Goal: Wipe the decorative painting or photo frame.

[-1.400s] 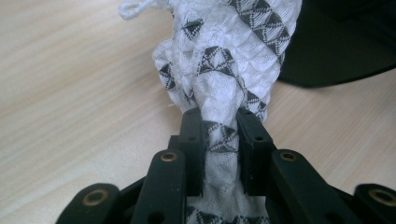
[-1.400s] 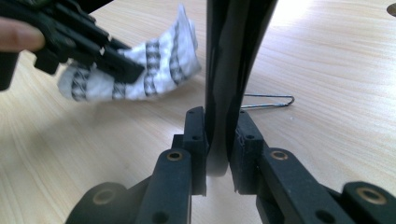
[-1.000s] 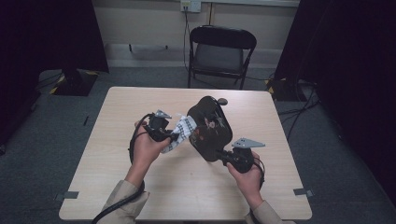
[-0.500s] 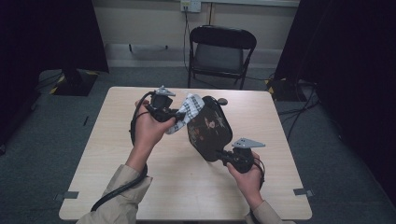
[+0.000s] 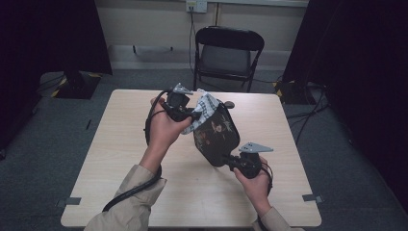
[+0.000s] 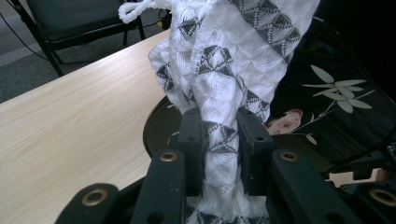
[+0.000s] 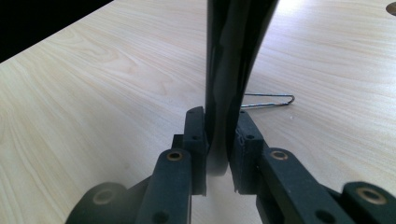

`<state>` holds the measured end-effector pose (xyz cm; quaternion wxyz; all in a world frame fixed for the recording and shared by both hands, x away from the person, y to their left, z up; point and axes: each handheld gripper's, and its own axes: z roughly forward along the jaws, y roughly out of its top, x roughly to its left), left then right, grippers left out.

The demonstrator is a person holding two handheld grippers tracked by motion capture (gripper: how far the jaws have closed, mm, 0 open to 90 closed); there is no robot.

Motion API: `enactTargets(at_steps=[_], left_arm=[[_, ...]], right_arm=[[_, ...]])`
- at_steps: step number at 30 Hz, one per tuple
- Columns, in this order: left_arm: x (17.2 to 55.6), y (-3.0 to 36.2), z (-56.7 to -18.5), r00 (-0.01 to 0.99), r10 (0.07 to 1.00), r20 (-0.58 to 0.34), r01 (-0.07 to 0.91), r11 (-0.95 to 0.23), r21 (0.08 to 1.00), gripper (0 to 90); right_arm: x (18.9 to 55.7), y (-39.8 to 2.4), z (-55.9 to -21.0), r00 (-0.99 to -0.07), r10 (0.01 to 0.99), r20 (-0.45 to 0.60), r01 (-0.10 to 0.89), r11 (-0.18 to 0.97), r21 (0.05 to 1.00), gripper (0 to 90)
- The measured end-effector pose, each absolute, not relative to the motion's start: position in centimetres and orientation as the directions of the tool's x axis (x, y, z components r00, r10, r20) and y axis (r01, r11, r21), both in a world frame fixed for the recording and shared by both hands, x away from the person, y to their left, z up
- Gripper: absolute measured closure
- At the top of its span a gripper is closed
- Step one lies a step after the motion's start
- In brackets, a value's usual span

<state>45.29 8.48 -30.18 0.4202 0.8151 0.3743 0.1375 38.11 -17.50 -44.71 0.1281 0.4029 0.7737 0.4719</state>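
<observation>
A black lacquered plate (image 5: 216,132) painted with leaves and a bird is held up on edge above the table, tilted. My right gripper (image 5: 231,161) is shut on its lower rim, and in the right gripper view the plate's dark edge (image 7: 233,56) rises between the jaws of that gripper (image 7: 218,140). My left gripper (image 5: 192,115) is shut on a white cloth with grey triangles (image 5: 203,111), which lies against the plate's upper part. In the left gripper view the cloth (image 6: 224,70) is bunched between the jaws of the left gripper (image 6: 219,144), with the plate's painted face (image 6: 327,102) behind it.
The light wooden table (image 5: 120,159) stands under both hands. A thin wire stand (image 7: 271,100) lies on the table beyond the plate. A small dark round thing (image 5: 229,104) sits near the far edge. A black folding chair (image 5: 226,53) stands behind the table.
My left gripper has risen with the cloth from the plate's left side up to its upper rim. The plate and my right gripper have stayed where they were.
</observation>
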Motion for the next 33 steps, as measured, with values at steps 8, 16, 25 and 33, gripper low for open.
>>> enactTargets(at_steps=[8,16,25,33], left_arm=[[45.1,8.3,-31.6,0.688,0.721,-0.081,0.498,-0.388,0.775,74.1],[45.0,8.4,-33.5,0.684,0.724,-0.091,0.513,-0.388,0.766,74.1],[44.8,8.4,-35.3,0.68,0.727,-0.095,0.527,-0.395,0.753,74.1],[44.7,8.3,-37.0,0.681,0.725,-0.101,0.54,-0.403,0.739,74.1]], right_arm=[[38.1,-17.5,-44.7,-0.642,0.745,0.184,0.503,0.227,0.834,79.0],[38.1,-17.5,-44.7,-0.641,0.745,0.186,0.506,0.228,0.832,79.0],[38.1,-17.5,-44.7,-0.641,0.745,0.186,0.506,0.228,0.832,78.9],[38.1,-17.5,-44.7,-0.641,0.744,0.186,0.506,0.228,0.831,78.9]])
